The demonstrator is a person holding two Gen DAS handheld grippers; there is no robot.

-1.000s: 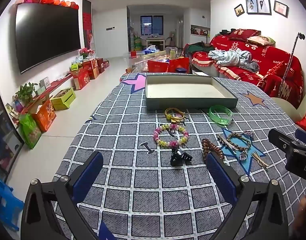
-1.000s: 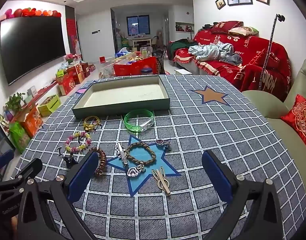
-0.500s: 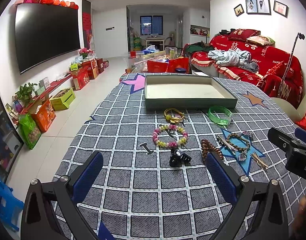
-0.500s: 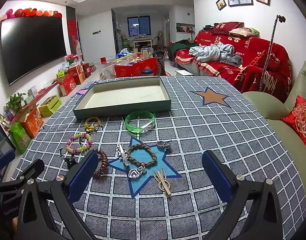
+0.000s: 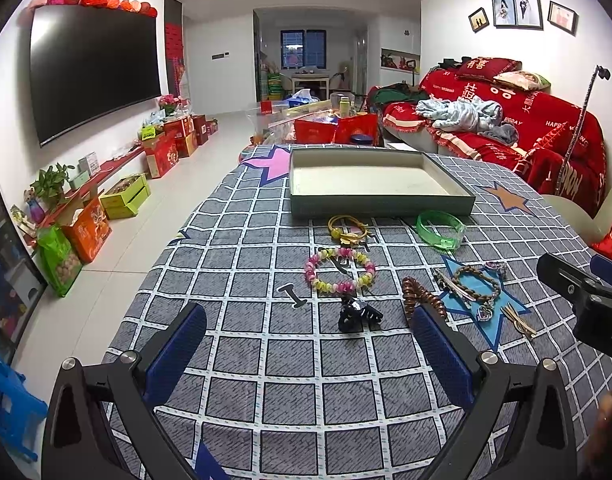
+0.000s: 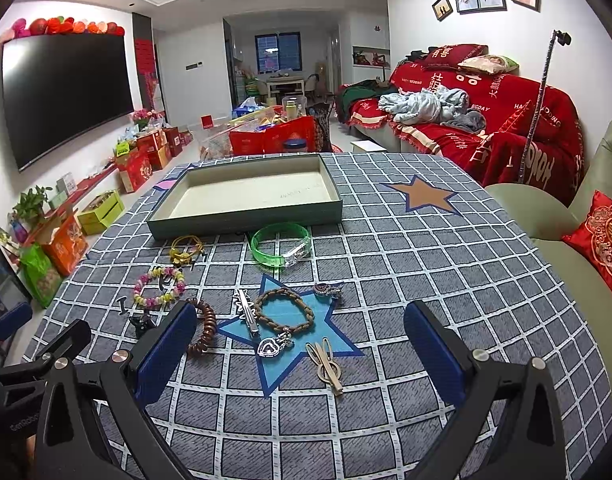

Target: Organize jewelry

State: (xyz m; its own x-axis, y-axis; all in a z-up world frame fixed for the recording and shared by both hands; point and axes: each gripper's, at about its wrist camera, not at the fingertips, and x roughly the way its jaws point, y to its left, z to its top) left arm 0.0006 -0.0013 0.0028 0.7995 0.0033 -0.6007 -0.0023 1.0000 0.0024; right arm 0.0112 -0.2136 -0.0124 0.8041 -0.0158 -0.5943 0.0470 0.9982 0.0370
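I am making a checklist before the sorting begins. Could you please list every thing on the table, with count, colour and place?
tray: 1, grey-green, empty, far side of table
green bangle: 1, clear green, just before the tray
yellow cord bracelet: 1, left of the bangle
bead bracelet: 1, pink and yellow, middle left
black hair claw: 1, nearest the left gripper
brown coil tie: 1, beside the blue star
braided bracelet: 1, brown, on the blue star
heart pendant: 1, silver, on the star
tablecloth: 1, grey checked
left gripper: open, empty
right gripper: open, empty
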